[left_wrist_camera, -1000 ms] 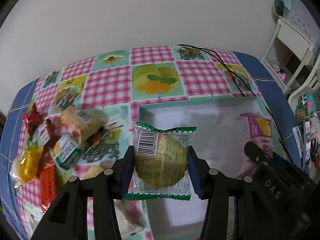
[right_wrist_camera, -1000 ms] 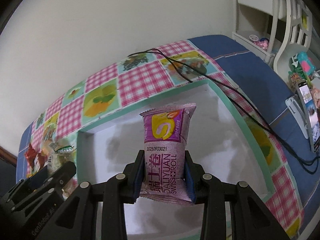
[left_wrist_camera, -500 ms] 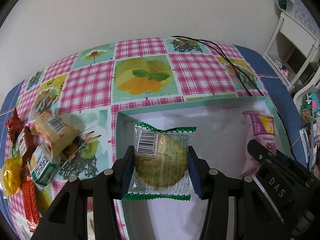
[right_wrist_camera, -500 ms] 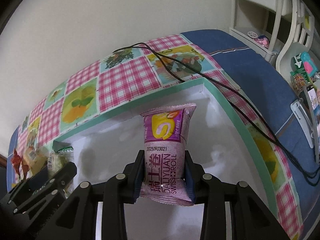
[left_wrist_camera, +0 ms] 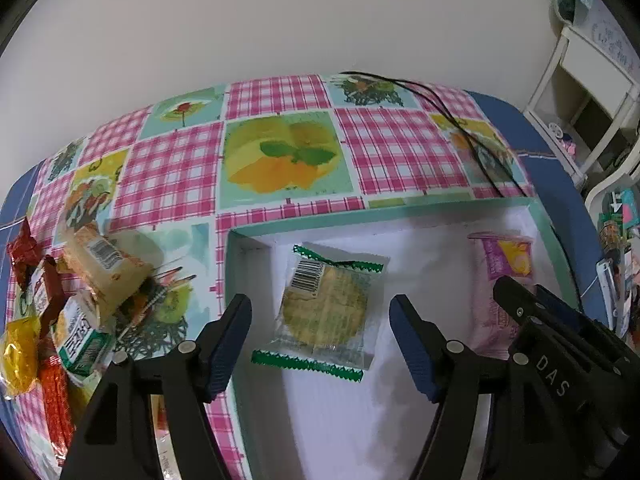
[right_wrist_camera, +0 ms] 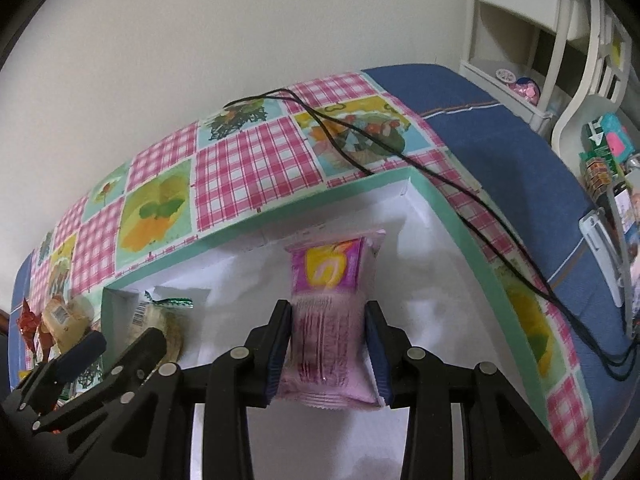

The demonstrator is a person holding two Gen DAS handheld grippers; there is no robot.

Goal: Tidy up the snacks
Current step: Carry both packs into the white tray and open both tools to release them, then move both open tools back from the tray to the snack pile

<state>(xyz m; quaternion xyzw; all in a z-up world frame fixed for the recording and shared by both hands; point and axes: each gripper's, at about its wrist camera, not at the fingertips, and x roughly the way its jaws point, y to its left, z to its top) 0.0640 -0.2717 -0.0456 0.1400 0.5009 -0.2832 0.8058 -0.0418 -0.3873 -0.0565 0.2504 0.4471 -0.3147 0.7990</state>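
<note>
A clear, green-edged cookie packet (left_wrist_camera: 324, 312) lies flat on the white floor of the teal-rimmed box (left_wrist_camera: 400, 206), near its left wall. My left gripper (left_wrist_camera: 320, 308) hangs over it with its jaws opening; the blue pads stand well apart from the packet on both sides. In the right wrist view my right gripper (right_wrist_camera: 328, 312) has its pads on a purple Swiss roll packet (right_wrist_camera: 326, 268), low inside the box (right_wrist_camera: 452, 216) by its far right corner. Those jaws are only starting to part and the packet looks blurred. The cookie packet (right_wrist_camera: 154, 316) also shows at the left there.
A heap of loose snacks (left_wrist_camera: 80, 300) lies on the checked tablecloth left of the box. A black cable (right_wrist_camera: 400, 156) runs across the table past the box's far right corner. White shelving (left_wrist_camera: 580, 80) stands beyond the table on the right.
My left jaws have spread and the cookie packet has dropped from them onto the box floor. Both grippers have come lower into the box. The right one still holds the purple packet.
</note>
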